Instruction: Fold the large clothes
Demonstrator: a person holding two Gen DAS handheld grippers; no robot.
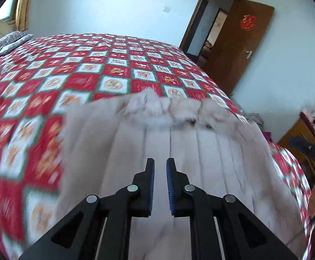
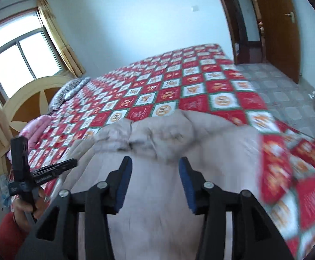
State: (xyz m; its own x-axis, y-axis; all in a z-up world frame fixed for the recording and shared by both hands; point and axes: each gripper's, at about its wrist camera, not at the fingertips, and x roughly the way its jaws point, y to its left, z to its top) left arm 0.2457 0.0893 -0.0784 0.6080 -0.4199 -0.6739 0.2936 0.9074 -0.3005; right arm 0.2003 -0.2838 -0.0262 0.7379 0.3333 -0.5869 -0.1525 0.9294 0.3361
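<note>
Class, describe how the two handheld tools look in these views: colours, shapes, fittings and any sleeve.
Both the left tool and right tool have black angular linkage arms joined by round silver pivot pins, ending in flat fingers faced with ribbed blue pads. No cables show. A red sleeve covers the left arm.

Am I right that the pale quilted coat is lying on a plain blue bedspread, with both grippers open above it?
Not quite: the bedspread is red-and-white checked, as the right wrist view shows. The pale quilted coat does lie on it, left gripper and right gripper open above.
</note>
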